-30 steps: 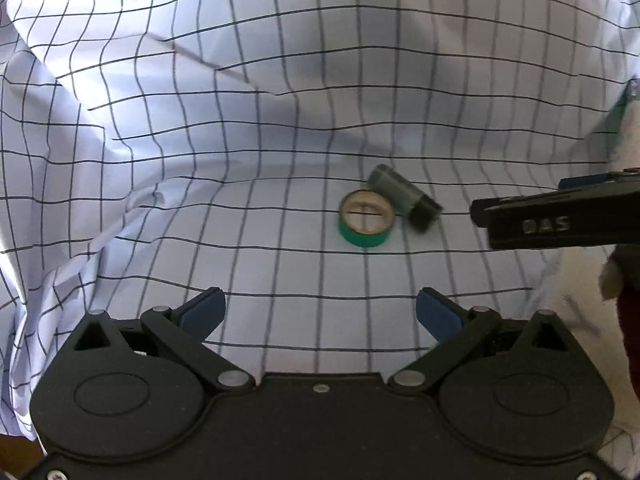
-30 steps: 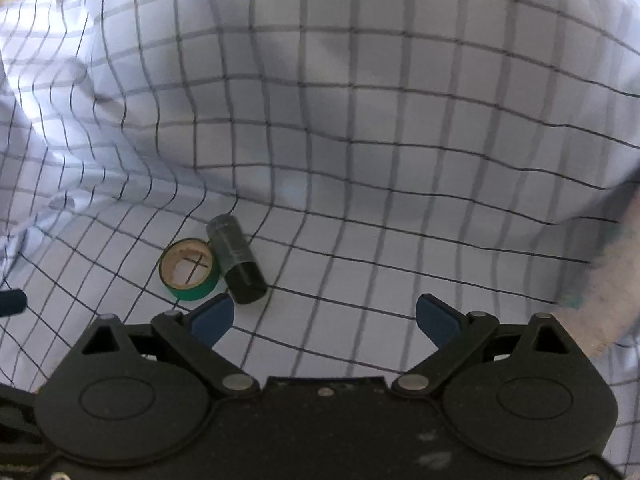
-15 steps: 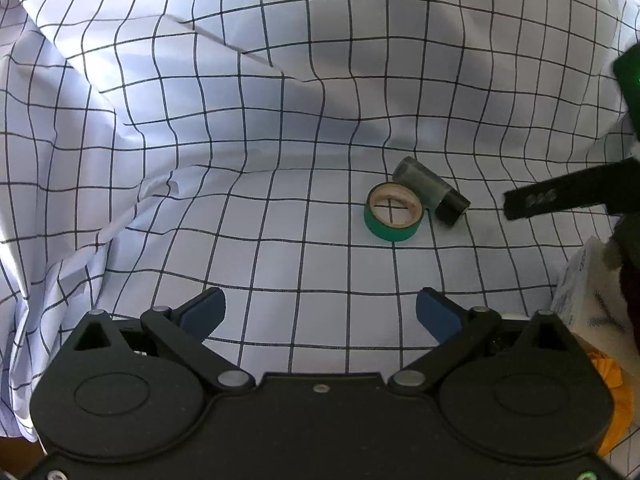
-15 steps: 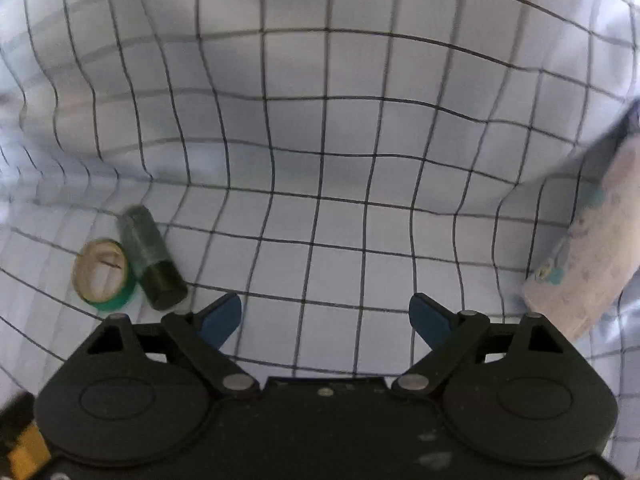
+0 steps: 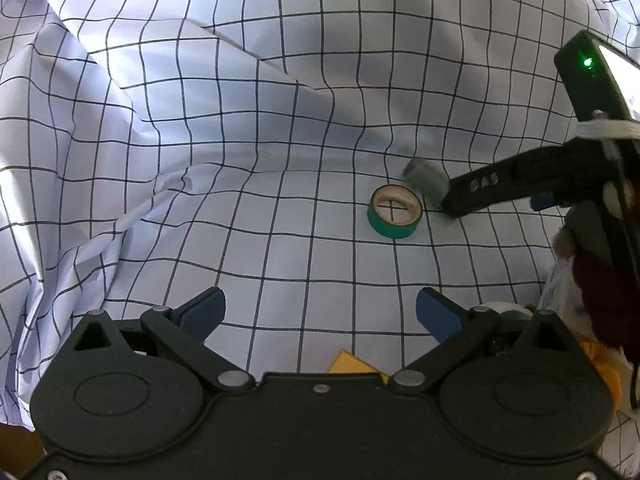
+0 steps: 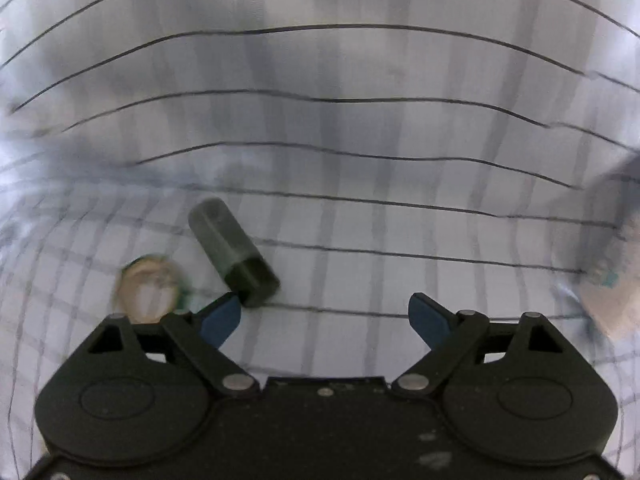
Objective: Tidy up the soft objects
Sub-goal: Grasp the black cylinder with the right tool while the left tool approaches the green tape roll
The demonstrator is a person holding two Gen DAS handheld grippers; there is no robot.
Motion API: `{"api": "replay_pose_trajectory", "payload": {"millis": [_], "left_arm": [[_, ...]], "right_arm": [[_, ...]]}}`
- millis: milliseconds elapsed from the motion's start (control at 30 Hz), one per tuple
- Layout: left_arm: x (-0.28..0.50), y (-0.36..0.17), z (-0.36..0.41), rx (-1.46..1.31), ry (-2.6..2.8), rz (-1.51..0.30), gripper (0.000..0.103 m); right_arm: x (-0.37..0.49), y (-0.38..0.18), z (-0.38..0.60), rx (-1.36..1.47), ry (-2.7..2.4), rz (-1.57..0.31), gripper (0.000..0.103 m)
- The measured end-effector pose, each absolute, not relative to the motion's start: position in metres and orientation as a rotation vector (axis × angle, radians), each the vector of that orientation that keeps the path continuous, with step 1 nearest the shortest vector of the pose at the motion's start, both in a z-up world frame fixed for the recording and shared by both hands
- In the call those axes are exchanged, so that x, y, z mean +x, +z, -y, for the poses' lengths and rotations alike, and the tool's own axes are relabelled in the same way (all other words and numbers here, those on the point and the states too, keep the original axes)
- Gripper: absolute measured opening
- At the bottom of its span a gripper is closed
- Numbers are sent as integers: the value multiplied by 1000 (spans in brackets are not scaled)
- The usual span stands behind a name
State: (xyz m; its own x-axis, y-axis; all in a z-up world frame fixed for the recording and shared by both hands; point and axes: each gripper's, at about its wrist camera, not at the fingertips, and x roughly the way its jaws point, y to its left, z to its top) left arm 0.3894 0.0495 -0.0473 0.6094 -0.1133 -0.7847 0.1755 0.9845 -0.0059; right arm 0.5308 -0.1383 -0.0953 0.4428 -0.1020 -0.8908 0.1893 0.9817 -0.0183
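Sorting is only beginning; nothing is gripped yet.
The right gripper (image 6: 324,320), jaws apart but just closing with nothing between them, is nearing the dark grey cylindrical container (image 6: 234,252) beside the green tape roll (image 5: 395,211) mid-way across the checked white cloth (image 5: 240,160). The left gripper (image 5: 320,314) is hovering with jaws apart and empty. A soft pale bundle (image 6: 612,300) is lying at the cloth's right edge.

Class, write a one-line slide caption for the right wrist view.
Open right tongs hover over checked cloth, a dark cylinder by the left fingertip, blurred tape roll beside it.

a green tape roll (image 5: 395,211) lies just beside a dark cylinder (image 6: 234,252) on checked cloth (image 5: 200,140).
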Motion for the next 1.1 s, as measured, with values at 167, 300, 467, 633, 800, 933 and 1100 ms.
{"api": "replay_pose_trajectory", "payload": {"millis": [167, 300, 467, 633, 800, 933, 1100], "left_arm": [[386, -47, -55, 61, -180, -890, 99], [382, -49, -59, 52, -188, -888, 98], [373, -48, -67, 59, -189, -873, 99], [373, -45, -71, 51, -196, -854, 99], [373, -38, -75, 41, -198, -838, 99], [373, -36, -78, 47, -190, -836, 99], [374, -36, -79, 53, -183, -839, 99]], "right_arm": [[524, -81, 151, 203, -215, -1072, 89], [533, -77, 146, 273, -188, -1064, 89], [548, -83, 158, 372, -211, -1107, 89], [559, -84, 168, 441, -247, -1113, 90], [575, -86, 156, 420, -265, -1107, 94], [587, -92, 147, 374, -307, -1091, 94], [599, -102, 134, 312, -325, -1081, 93]]}}
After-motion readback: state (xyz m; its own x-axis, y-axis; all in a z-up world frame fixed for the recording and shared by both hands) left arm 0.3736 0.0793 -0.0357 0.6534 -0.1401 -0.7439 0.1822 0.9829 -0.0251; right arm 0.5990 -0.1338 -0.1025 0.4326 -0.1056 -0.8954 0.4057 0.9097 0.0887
